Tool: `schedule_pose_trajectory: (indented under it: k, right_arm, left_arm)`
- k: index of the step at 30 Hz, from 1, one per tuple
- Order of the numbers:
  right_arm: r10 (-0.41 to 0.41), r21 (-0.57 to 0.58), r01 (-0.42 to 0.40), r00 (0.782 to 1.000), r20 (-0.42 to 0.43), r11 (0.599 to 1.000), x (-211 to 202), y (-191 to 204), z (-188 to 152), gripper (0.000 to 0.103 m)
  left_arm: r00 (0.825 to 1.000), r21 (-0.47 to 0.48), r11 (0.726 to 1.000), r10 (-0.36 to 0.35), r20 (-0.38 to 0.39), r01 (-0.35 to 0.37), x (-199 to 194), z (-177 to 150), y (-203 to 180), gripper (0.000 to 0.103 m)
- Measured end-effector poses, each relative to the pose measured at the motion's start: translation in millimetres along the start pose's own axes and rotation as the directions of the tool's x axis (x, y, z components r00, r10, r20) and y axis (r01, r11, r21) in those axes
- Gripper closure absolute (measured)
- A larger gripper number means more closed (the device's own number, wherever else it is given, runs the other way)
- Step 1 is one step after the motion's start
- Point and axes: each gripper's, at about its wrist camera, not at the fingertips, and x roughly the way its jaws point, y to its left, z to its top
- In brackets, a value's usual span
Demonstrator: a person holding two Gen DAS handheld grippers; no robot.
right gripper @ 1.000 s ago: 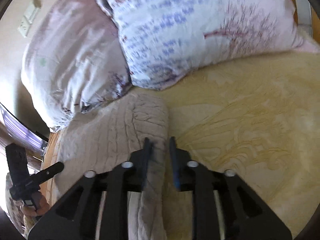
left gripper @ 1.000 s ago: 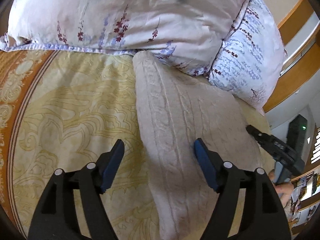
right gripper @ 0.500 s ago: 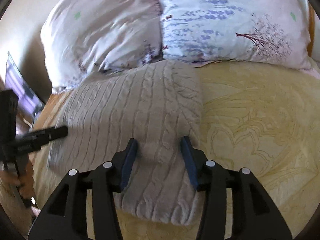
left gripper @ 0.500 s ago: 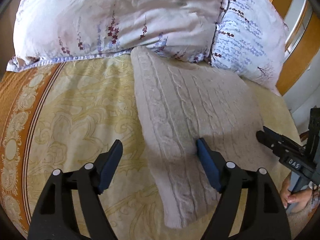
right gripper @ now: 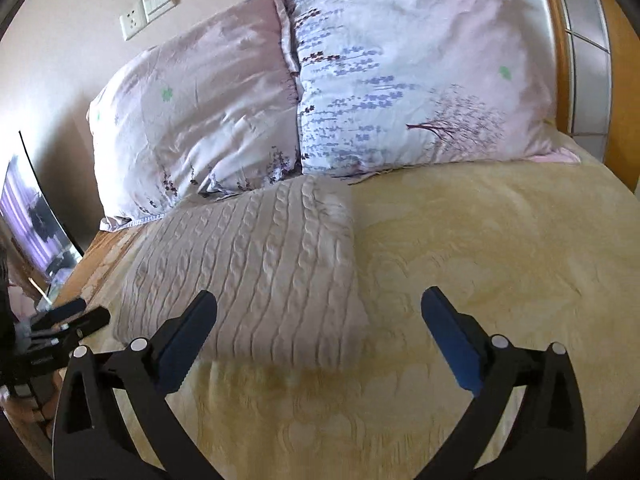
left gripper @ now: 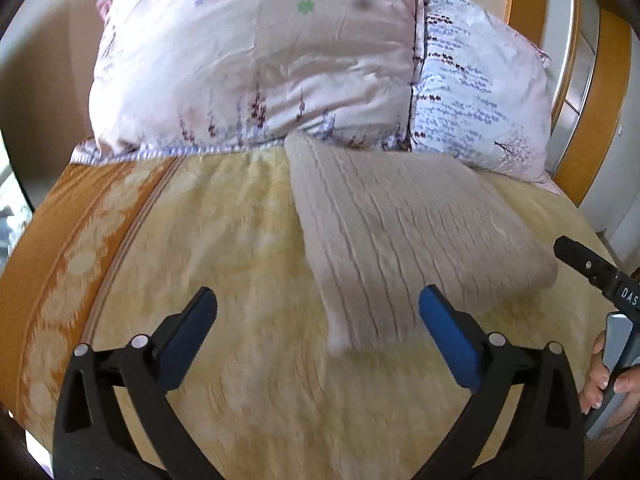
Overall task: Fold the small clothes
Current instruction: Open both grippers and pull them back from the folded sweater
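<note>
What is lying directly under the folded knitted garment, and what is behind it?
The folded knitted garment lies on the yellow patterned bedspread. Behind it two floral pillows lean, touching its far edge. The bedspread beneath the garment is covered, so anything there is hidden.

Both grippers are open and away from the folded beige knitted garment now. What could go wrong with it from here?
1. The folded beige cable-knit garment has its far end touching the floral pillows; a shifted pillow may disturb the fold.
2. The yellow patterned blanket under it looks soft, so the thick fold may relax open.
3. The open left gripper points at its near corner; moving forward could snag the knit.
</note>
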Motion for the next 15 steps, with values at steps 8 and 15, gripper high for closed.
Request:
schedule_pose_trajectory:
  k: [8, 15]
  right_arm:
    - [-0.085, -0.008, 0.085, 0.996, -0.018, 0.996, -11.8, 1.7, -16.7, 0.001]
    - [-0.157, -0.126, 0.141, 0.98, -0.123, 0.982, 5.9, 32.6, -38.6, 0.001]
  left_arm:
    - [0.997, 0.022, 0.999, 0.051, -0.057, -0.05, -4.0, -20.9, -15.0, 0.002]
    - [0.985, 0.047, 0.995, 0.093, -0.149, -0.087, 9.7, -33.1, -25.7, 0.002]
